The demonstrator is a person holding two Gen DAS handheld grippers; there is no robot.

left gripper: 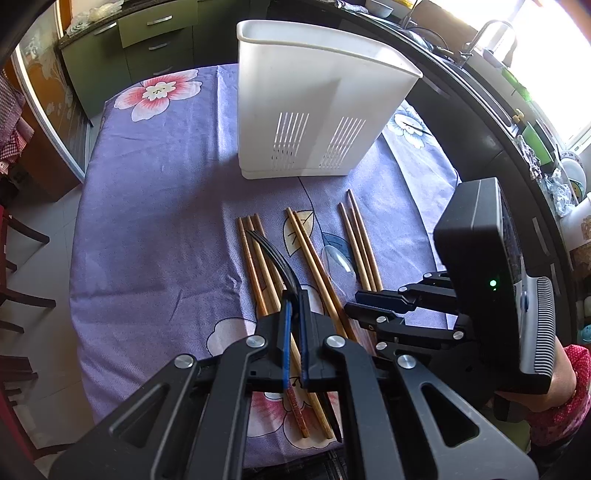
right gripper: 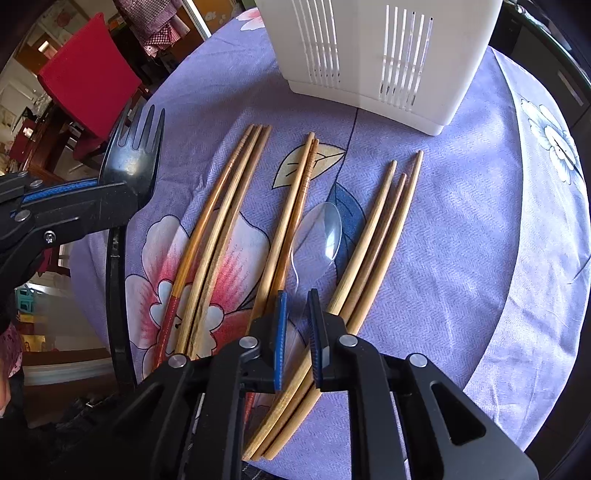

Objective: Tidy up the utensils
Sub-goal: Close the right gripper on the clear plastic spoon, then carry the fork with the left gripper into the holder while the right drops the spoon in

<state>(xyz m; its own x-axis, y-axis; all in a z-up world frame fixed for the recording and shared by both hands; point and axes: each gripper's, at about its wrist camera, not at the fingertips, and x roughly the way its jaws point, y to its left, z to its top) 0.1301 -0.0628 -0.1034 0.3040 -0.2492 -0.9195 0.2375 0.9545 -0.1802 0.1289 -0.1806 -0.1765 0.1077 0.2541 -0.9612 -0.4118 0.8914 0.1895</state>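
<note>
My left gripper [left gripper: 295, 299] is shut on a black plastic fork [left gripper: 271, 258], tines pointing away, held above the left bundle of wooden chopsticks [left gripper: 258, 273]. From the right wrist view that fork [right gripper: 135, 162] hangs at the left in the left gripper [right gripper: 125, 195]. My right gripper [right gripper: 298, 295] points down at the cloth, its blue pads a little apart. The handle of a clear plastic spoon [right gripper: 325, 229] lies between them, and I see no pad pressing on it. More chopsticks [right gripper: 291, 214] [right gripper: 376, 229] lie on either side. A white slotted utensil holder [left gripper: 314, 110] [right gripper: 369, 48] stands behind.
A purple floral tablecloth [left gripper: 155, 206] covers the round table. A red chair [right gripper: 88, 77] stands past its left edge. Green drawers [left gripper: 155, 40] are at the back, and a dark counter with a tap [left gripper: 491, 33] runs along the right. A hand in a red sleeve [left gripper: 569, 384] holds the right gripper.
</note>
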